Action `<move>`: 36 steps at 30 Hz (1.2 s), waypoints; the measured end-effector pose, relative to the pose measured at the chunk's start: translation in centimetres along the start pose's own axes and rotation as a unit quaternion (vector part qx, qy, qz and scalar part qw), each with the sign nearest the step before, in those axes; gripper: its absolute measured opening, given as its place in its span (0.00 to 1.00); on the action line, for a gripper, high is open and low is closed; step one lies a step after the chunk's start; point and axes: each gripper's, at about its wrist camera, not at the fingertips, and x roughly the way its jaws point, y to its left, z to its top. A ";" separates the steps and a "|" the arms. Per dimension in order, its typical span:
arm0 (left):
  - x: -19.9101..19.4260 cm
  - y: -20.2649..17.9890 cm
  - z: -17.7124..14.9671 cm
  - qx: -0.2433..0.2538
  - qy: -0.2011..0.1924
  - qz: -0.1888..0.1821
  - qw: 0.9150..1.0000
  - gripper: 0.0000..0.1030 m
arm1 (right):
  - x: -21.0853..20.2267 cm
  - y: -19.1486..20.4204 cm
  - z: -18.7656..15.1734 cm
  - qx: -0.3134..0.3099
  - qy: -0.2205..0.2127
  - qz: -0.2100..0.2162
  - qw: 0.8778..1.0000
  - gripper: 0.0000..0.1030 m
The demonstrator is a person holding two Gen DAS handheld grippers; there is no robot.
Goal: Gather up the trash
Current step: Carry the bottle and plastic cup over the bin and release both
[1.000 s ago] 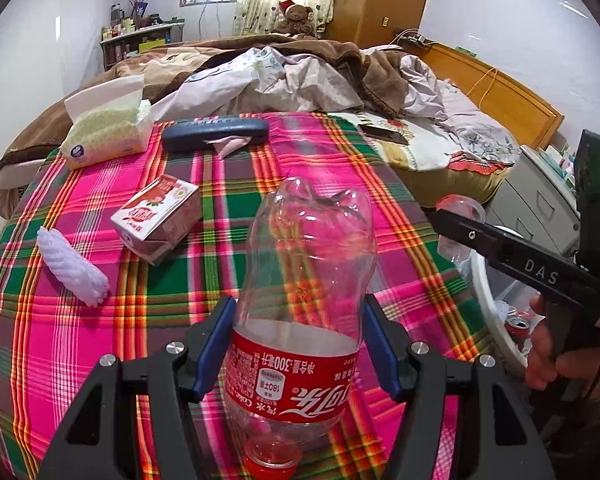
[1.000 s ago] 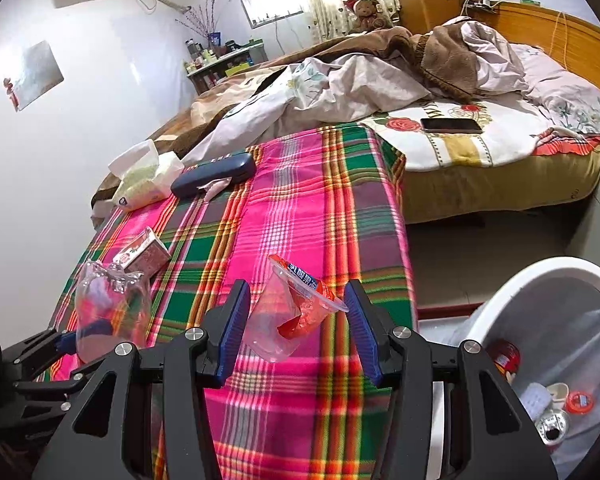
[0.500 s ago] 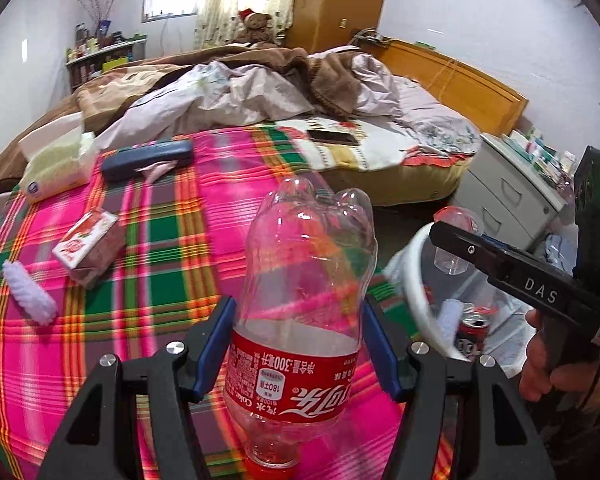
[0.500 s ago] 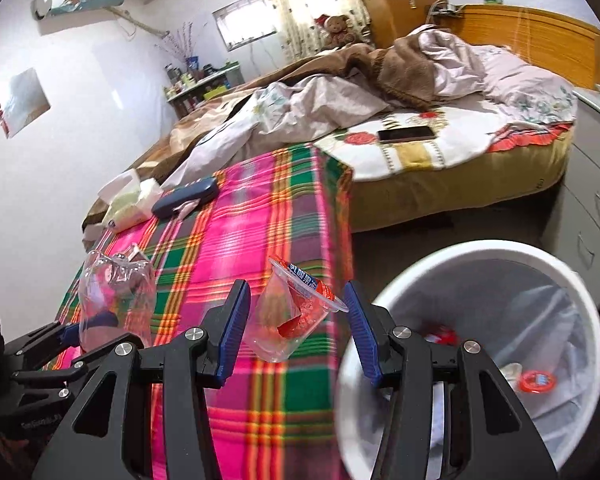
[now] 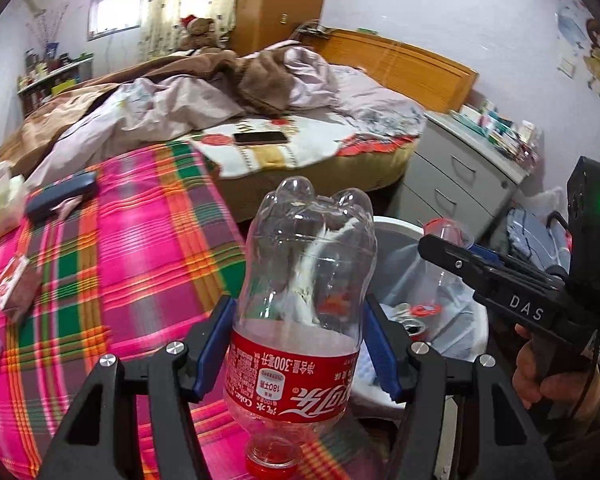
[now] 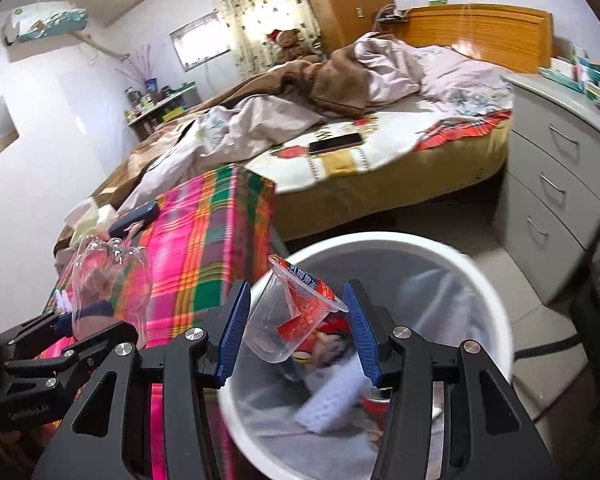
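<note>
Plastic cup (image 6: pixel 290 318), torn red lid attached, is clamped in the right tool (image 6: pixel 296 330) and now hangs over the white bin (image 6: pixel 496 304); a second ago it was over the tabletop (image 6: pixel 204 232). Release into the bin appears imminent. Empty bottle (image 5: pixel 304 300), inverted, is gripped at its label by the left tool (image 5: pixel 300 354), now beside the bin rather than above the plaid cloth. Label reads "Coke", "300", "180". The right tool body is marked "DAS".

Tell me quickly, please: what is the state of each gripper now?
Left gripper: closed on the empty cola bottle.
Right gripper: closed on the clear plastic cup, over the white bin.
</note>
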 end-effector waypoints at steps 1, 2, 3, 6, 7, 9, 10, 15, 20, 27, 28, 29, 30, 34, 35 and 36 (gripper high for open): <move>0.3 -0.6 0.1 0.004 0.002 -0.004 1.000 0.63 | -0.2 -0.4 -0.1 0.003 -0.001 -0.004 1.000 0.49; 0.7 -1.2 0.2 0.007 0.004 -0.010 1.000 0.63 | -0.4 -0.9 -0.1 0.006 -0.003 -0.009 1.000 0.49; 0.9 -1.8 0.3 0.008 0.005 -0.015 1.000 0.63 | -0.5 -1.3 -0.2 0.008 -0.003 -0.011 1.000 0.49; 1.9 -3.5 0.6 0.015 0.010 -0.031 0.999 0.63 | -0.8 -2.6 -0.4 0.015 -0.002 -0.020 1.000 0.49; 2.2 -3.9 0.7 0.017 0.012 -0.034 0.999 0.63 | -0.9 -3.0 -0.4 0.016 -0.001 -0.024 1.000 0.49; 2.8 -4.7 0.8 0.022 0.015 -0.040 0.999 0.63 | -1.0 -3.6 -0.6 0.018 0.000 -0.031 0.999 0.49; 3.1 -5.1 0.8 0.024 0.016 -0.043 0.999 0.63 | -0.9 -3.9 -0.6 0.019 0.001 -0.035 0.999 0.49; 4.7 -6.5 1.1 0.026 0.027 -0.055 0.998 0.63 | -0.6 -5.4 -0.9 0.023 0.012 -0.050 0.998 0.49; 6.0 -7.0 1.5 0.024 0.035 -0.058 0.997 0.63 | 0.5 -6.5 -1.1 0.019 0.031 -0.059 0.998 0.49; 7.0 -6.9 1.2 0.023 0.045 -0.052 0.997 0.63 | 1.5 -7.0 -1.4 0.014 0.054 -0.066 0.996 0.49; 7.0 -6.9 1.1 0.025 0.044 -0.052 0.997 0.64 | 1.6 -7.0 -1.4 0.012 0.058 -0.069 0.996 0.50; 7.0 -6.8 1.0 0.025 0.044 -0.049 0.998 0.64 | 1.6 -7.0 -1.5 0.011 0.059 -0.070 0.996 0.50; 7.0 -6.7 1.0 0.023 0.044 -0.047 0.998 0.65 | 1.6 -7.0 -1.6 0.010 0.060 -0.070 0.996 0.54; 6.6 -6.3 1.0 0.016 0.036 -0.049 0.998 0.68 | 1.4 -7.0 -1.7 0.006 0.055 -0.073 0.996 0.62; 6.5 -6.2 1.0 0.015 0.035 -0.047 0.998 0.68 | 1.3 -6.9 -1.7 0.006 0.053 -0.072 0.996 0.62; 6.4 -6.2 1.0 0.014 0.034 -0.045 0.998 0.68 | 1.4 -6.9 -1.6 0.006 0.053 -0.072 0.996 0.62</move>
